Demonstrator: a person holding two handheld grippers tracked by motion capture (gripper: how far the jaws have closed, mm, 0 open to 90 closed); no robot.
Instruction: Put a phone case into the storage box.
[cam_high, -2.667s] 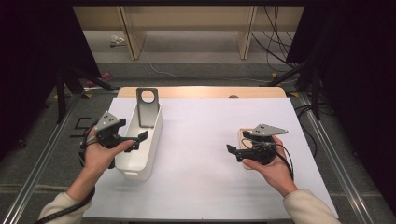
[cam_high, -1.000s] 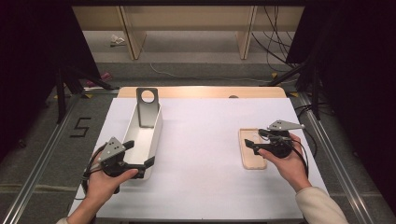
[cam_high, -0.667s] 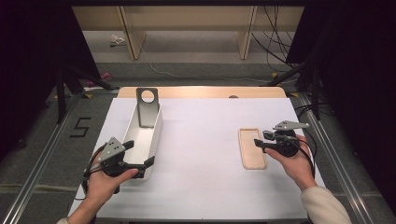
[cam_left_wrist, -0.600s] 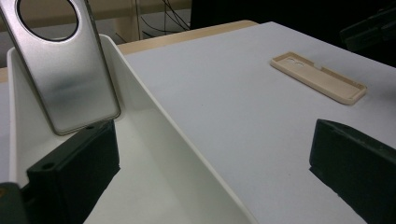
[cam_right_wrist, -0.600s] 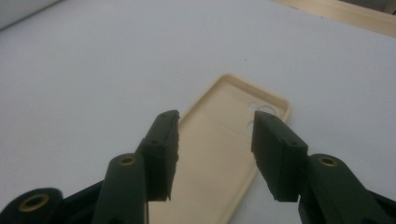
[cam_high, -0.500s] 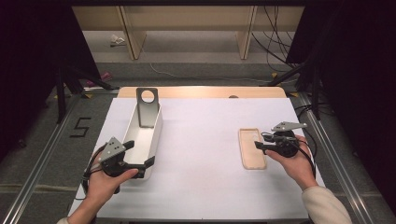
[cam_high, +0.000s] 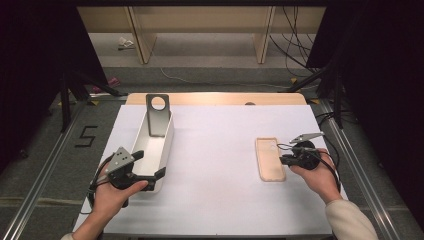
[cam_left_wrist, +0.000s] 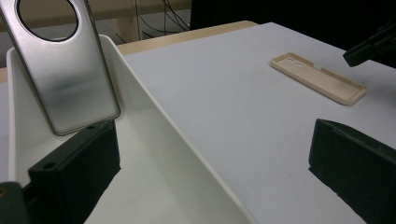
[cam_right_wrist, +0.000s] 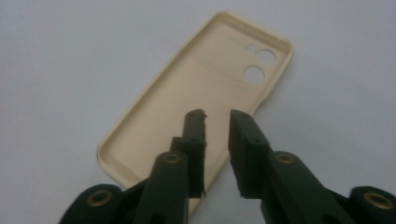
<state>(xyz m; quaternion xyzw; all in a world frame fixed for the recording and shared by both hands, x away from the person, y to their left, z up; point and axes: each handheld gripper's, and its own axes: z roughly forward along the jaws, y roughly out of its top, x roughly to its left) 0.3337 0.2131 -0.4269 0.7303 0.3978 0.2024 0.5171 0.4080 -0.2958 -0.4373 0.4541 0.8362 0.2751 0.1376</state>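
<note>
With its jaws just closing to a narrow, empty gap, the right gripper (cam_right_wrist: 217, 114) hovers over the beige phone case (cam_right_wrist: 196, 107), whose edge at nine o'clock it looks set to pinch, while the left gripper (cam_left_wrist: 210, 163), jaws wide, straddles the white bin's (cam_left_wrist: 154, 121) wall.

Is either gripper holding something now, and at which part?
Nothing is held. The left gripper straddles the white tray wall, jaws wide. The right gripper, jaws just closing, stands over the beige case.

table (cam_high: 220, 150) w/ white cover | on it: white tray (cam_high: 150, 150), beige phone case (cam_high: 270, 160)

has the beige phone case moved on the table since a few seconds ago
Yes. The case now lies farther right, nearer the table's right edge.
</note>
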